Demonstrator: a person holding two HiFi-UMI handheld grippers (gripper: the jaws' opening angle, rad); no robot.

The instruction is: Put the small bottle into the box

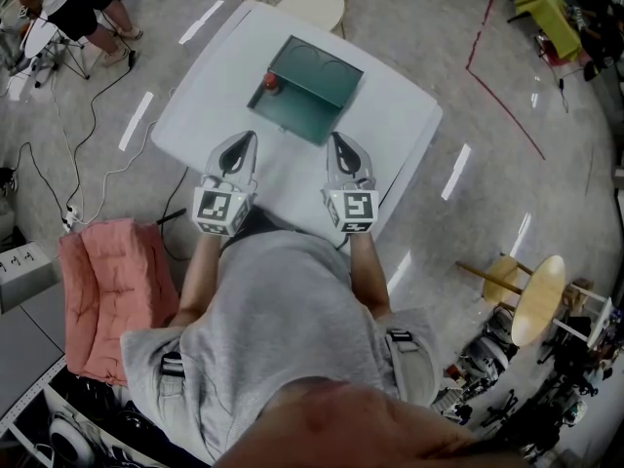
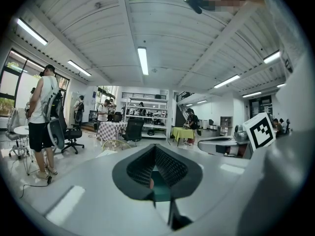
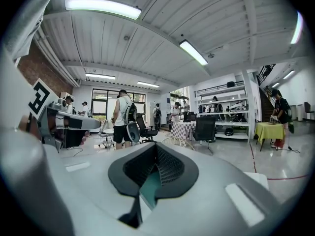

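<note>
A dark green box (image 1: 310,90) sits open on the white table (image 1: 400,115), toward its far side. A small red bottle (image 1: 270,82) shows at the box's left corner; I cannot tell whether it is inside or just beside it. My left gripper (image 1: 246,138) rests on the table short of the box's left end, jaws together and empty. My right gripper (image 1: 335,139) lies level with it at the box's near right corner, also shut and empty. In the left gripper view the left gripper (image 2: 155,147) frames green box (image 2: 160,191) and a red speck; the right gripper (image 3: 156,146) frames green box (image 3: 147,186) too.
A wicker chair with a cream seat (image 1: 310,3) stands at the table's far edge. A pink cushion (image 1: 107,281) lies on the floor at left, with cables (image 1: 58,164) running past it. A wooden stool (image 1: 534,298) stands at right. People stand at desks in the background (image 2: 42,117).
</note>
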